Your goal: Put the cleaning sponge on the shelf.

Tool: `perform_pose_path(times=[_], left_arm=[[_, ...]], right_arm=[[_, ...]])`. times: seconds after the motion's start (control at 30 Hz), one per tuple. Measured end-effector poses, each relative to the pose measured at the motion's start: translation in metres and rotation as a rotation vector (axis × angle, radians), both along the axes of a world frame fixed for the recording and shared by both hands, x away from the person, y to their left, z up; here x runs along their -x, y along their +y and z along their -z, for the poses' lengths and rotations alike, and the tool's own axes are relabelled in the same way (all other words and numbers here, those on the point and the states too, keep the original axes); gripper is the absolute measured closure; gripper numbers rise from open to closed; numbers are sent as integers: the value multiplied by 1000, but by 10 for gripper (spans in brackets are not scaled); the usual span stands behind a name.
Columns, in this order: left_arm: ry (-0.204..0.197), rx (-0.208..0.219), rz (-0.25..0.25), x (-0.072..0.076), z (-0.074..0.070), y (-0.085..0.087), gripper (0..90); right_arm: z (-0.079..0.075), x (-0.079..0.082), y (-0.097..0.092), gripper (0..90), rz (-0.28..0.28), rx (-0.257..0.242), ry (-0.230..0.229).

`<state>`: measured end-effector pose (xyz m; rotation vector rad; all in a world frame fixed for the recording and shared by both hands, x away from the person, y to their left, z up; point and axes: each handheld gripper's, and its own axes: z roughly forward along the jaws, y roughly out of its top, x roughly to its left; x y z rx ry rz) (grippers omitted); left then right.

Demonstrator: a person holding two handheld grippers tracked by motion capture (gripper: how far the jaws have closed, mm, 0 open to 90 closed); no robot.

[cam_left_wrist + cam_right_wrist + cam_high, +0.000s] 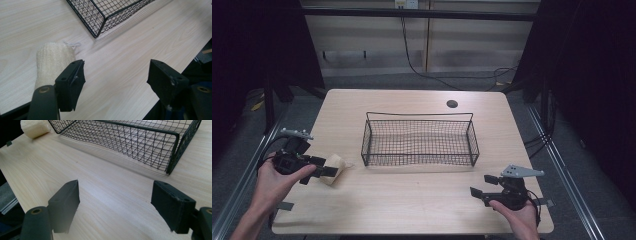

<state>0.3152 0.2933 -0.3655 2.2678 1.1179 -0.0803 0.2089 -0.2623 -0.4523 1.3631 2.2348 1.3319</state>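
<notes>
The wooden table (412,210) is carrying a black wire basket (419,141) at its centre, standing empty. From the basket, a pale loofah sponge (335,170) is lying at about eight o'clock, just off the near left corner, its long axis running from near-left up toward that corner, with a thin string loop (72,45) at the basket end. The left gripper (324,167) is sitting right at the sponge; in the left gripper view its jaws are standing apart over bare wood, and the sponge is lying just outside the left jaw, not between them. The right gripper (484,186) is resting at the basket's five o'clock, jaws wide, holding nothing, well apart from the sponge. The left hand is plainly the nearer one.
</notes>
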Motion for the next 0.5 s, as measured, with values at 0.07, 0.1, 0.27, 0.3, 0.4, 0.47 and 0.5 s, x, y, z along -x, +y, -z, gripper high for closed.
perform_pose_path(times=[0.07,0.1,0.27,0.3,0.4,0.47,0.5], left_arm=[[14,-9,-9,-5,1,-1,292],[33,-31,-20,-8,2,0,299],[92,-72,-31,-24,7,-2,294],[106,-79,-41,-27,9,-3,293],[134,-100,-32,-35,13,-4,284],[135,-118,-33,-39,16,-4,288],[133,-125,-38,-40,17,-3,302]], right_arm=[[1,0,0,226,-2,0,-2],[1,0,0,226,-4,-1,2],[2,-1,1,221,-6,-4,24],[2,-1,1,222,-7,-9,26],[2,-1,0,216,-7,-11,24],[3,-1,0,216,-6,-9,25],[3,-1,0,219,-6,-10,32]])
